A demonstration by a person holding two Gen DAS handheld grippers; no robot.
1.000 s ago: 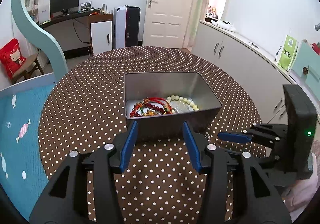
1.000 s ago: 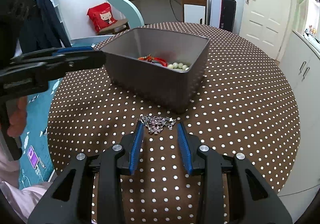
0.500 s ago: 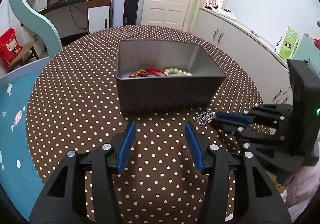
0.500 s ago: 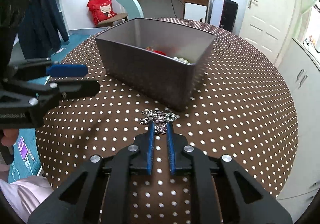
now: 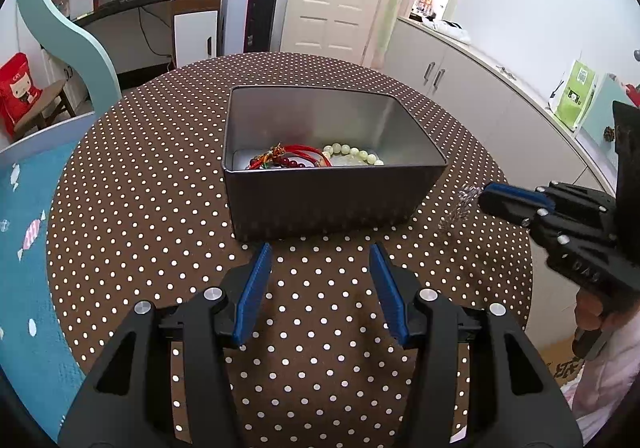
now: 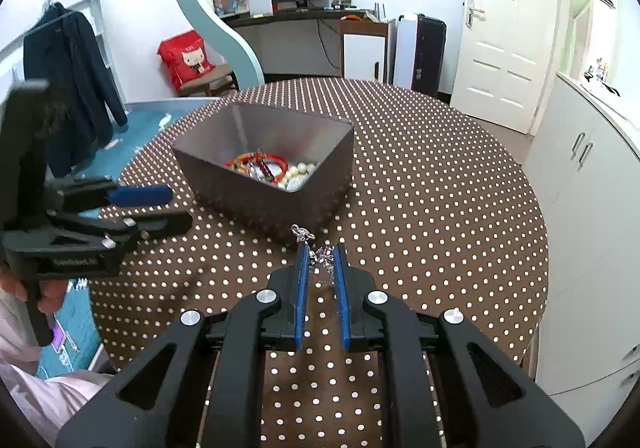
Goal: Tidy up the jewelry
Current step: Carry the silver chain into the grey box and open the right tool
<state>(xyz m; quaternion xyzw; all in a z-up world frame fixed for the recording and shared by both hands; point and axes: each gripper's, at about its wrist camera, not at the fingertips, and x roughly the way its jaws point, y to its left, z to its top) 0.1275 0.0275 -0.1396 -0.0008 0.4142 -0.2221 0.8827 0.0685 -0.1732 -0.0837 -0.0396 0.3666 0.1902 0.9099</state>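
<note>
- Silver chain (image 6: 320, 258) hung pinched between the right gripper (image 6: 320, 268) fingers, lifted off the dotted tablecloth (image 6: 420, 207), just in front of the grey tin (image 6: 280, 203).
- Right jaws were nearly closed on the chain.
- Left gripper (image 5: 318, 268) hovered near the tin's front wall, jaws wide apart, holding nothing.
- Inside the tin lay a red cord bracelet (image 5: 296, 155) and a pale bead bracelet (image 5: 352, 153).

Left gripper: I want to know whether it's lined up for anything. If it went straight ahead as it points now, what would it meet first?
Probably the near wall of the tin. The left gripper points at it with jaws open and empty, only bare tablecloth between them, though depth is hard to judge.
</note>
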